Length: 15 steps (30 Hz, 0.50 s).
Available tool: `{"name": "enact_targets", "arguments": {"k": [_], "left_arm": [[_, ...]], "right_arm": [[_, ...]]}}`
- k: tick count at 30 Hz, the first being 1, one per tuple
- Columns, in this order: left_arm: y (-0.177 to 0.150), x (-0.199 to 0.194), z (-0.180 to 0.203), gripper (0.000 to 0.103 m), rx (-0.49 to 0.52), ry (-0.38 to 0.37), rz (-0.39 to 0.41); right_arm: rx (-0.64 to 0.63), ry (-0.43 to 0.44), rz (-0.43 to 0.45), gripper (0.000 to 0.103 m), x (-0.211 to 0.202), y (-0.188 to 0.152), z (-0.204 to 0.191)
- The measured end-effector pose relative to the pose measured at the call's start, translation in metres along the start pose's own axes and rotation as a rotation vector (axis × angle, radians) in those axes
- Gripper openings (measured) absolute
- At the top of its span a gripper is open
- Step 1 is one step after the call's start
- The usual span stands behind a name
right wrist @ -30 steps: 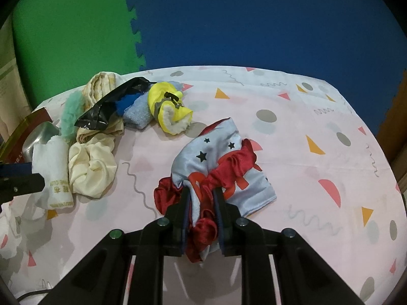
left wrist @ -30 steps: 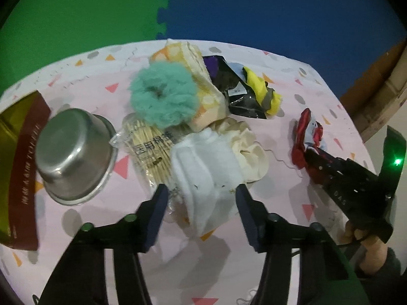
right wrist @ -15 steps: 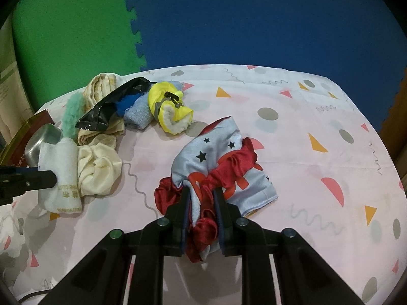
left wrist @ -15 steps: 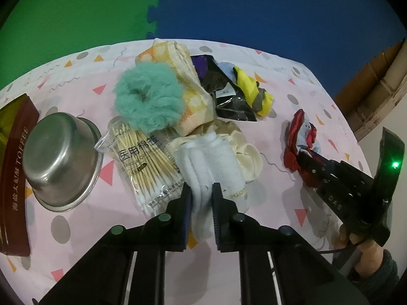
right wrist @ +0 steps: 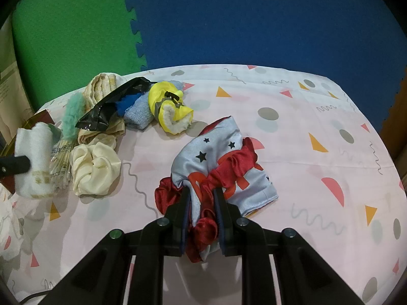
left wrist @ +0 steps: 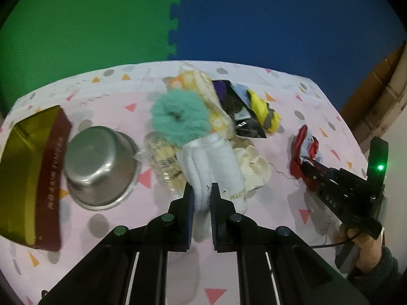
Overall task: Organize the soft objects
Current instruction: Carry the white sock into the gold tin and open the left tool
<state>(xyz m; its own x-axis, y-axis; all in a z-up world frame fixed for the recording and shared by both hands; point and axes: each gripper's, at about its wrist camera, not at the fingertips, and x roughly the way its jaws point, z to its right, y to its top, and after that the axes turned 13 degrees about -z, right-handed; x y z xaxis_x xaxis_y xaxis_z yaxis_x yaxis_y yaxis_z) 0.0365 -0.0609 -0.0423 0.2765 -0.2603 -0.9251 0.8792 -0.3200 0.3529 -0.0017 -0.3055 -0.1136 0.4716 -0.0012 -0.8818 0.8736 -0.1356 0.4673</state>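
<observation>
My left gripper (left wrist: pixel 202 194) is shut on a rolled white towel (left wrist: pixel 211 162), lifted off the pink patterned tablecloth (left wrist: pixel 106 117). From the right wrist view the same white towel (right wrist: pixel 33 160) hangs at the far left. My right gripper (right wrist: pixel 202 200) is shut on a red scrunchie bundled with a light blue star-print cloth (right wrist: pixel 216 162), which rests on the table. In the left wrist view that red and blue bundle (left wrist: pixel 304 150) sits at the right, pinched by the right gripper (left wrist: pixel 309 165). A cream scrunchie (left wrist: pixel 251 165) and a teal fluffy scrunchie (left wrist: pixel 178 117) lie in the middle.
A steel bowl (left wrist: pixel 99 170) and a gold-and-maroon box (left wrist: pixel 28 178) stand at the left. A pack of cotton swabs (left wrist: pixel 165 157), a yellow checked cloth (left wrist: pixel 203 89), a black pouch (left wrist: pixel 239 111), a blue towel (right wrist: pixel 138 111) and a yellow item (right wrist: pixel 170 109) crowd the far side.
My left gripper closed on the white towel and raised it off the table. The right gripper kept still, gripping the red and blue bundle.
</observation>
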Motion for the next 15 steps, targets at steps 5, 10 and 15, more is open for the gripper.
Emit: {"name": "enact_targets", "arguments": {"k": [5,10,15], "left_arm": [[0.002,-0.019,-0.021,0.010,-0.031,0.054,0.021],[0.006,-0.043,-0.056,0.010,-0.082,0.128,0.067],[0.009,-0.055,-0.100,0.010,-0.154,0.198,0.076]], "right_arm": [[0.000,0.001,0.000,0.019,0.000,0.000,0.000],[0.000,0.000,0.000,0.019,0.000,0.000,0.000],[-0.001,-0.001,0.000,0.019,0.000,0.000,0.000]]}}
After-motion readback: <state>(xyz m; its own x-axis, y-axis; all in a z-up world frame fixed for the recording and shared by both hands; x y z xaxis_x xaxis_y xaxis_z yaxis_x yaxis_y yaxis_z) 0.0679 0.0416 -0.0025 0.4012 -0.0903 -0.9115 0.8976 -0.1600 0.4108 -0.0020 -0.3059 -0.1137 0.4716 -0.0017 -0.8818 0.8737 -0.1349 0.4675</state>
